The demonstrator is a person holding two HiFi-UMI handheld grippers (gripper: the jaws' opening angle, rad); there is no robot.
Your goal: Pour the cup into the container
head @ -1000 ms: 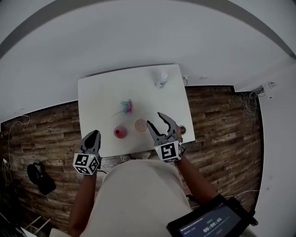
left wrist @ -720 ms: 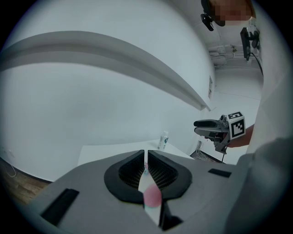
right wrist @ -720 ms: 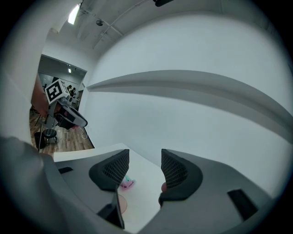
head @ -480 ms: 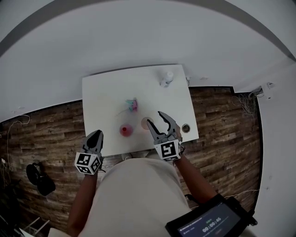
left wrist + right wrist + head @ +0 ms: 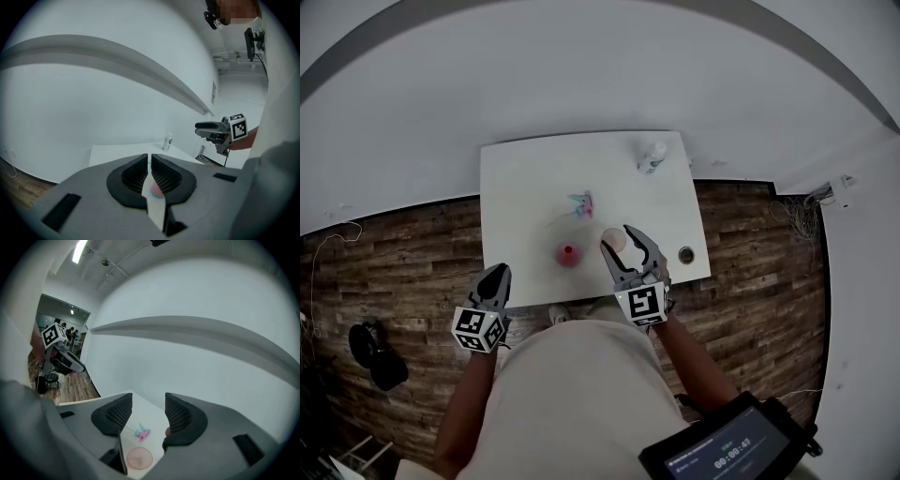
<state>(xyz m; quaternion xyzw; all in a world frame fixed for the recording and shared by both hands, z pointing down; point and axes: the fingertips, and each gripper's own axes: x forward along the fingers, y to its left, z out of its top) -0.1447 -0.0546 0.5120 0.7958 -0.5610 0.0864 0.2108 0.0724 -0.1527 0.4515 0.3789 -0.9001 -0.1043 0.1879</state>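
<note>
The desk [image 5: 525,187] is white and lies ahead of the person, with two small round vessels near its front edge. Both stand upright with their mouths up, so neither has a long axis to line up with. I take the red cup [image 5: 569,254] for the thing to be poured and the pale bowl-like container [image 5: 139,458] for its target, though the views do not settle which is which.

The right hand-held gripper [image 5: 619,244] reaches over the front edge of the desk with its jaws apart and nothing between the pads. Its own view looks down between them at the pale container, which sits just beyond and below the tips. A pink and teal trinket [image 5: 581,203] lies farther on along the same line.

The red cup stands to the left of that gripper, just beside the container and apart from it.

The left hand-held gripper [image 5: 497,274] has its jaws closed on nothing. It hangs off the near left corner of the desk, above the wood floor [image 5: 394,272], pointing toward the red cup. Of the two, the right one looks nearer to the cup. To take it, that gripper would have to swing left, off the container.

A small bottle [image 5: 652,156] stands at the far right corner, well apart from everything else.
</note>
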